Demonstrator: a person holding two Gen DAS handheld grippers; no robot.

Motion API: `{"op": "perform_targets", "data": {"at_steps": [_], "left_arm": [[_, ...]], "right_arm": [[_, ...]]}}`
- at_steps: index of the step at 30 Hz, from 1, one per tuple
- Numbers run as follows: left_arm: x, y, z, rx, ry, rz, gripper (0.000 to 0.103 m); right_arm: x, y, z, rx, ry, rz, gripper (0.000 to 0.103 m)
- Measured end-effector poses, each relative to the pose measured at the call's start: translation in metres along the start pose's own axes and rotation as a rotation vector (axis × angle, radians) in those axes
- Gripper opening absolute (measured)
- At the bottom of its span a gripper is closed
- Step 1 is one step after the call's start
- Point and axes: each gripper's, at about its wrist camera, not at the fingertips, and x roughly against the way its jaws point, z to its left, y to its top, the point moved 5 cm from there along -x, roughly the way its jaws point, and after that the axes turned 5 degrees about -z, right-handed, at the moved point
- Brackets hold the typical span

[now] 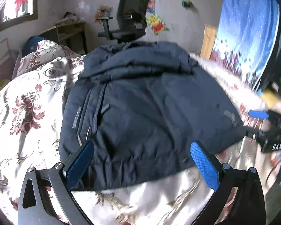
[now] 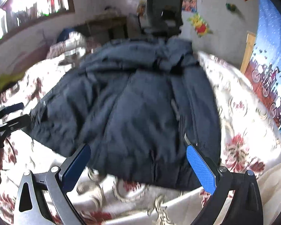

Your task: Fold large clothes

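Observation:
A large dark navy padded jacket (image 1: 149,103) lies spread on a floral bedspread (image 1: 22,112), hem toward me and hood at the far end. It also shows in the right wrist view (image 2: 136,108). My left gripper (image 1: 142,150) is open and empty, with its blue pads (image 1: 204,165) just over the jacket's hem. My right gripper (image 2: 138,155) is open and empty over the hem too. The right gripper also appears at the right edge of the left wrist view (image 1: 260,120), and the left gripper at the left edge of the right wrist view (image 2: 13,112).
A black office chair (image 1: 131,16) stands beyond the bed's far end, next to a wooden shelf (image 1: 71,33). A blue patterned curtain (image 1: 249,37) hangs on the right. A window (image 2: 33,7) is at the upper left. The bedspread (image 2: 243,131) extends around the jacket.

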Motion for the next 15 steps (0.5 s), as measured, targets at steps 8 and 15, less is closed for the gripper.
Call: {"op": "perform_targets", "data": {"at_steps": [8,15], "left_arm": [[-0.014,-0.045,0.008,-0.023,0.018,0.093,0.102],[-0.028,-0.07,0.016,-0.003,0.016,0.169,0.102]], "right_arm": [[-0.03,-0.031,0.004,0.078,-0.055,0.159,0.103],[-0.051,-0.054,0.005,0.12,-0.055,0.28,0.103]]}}
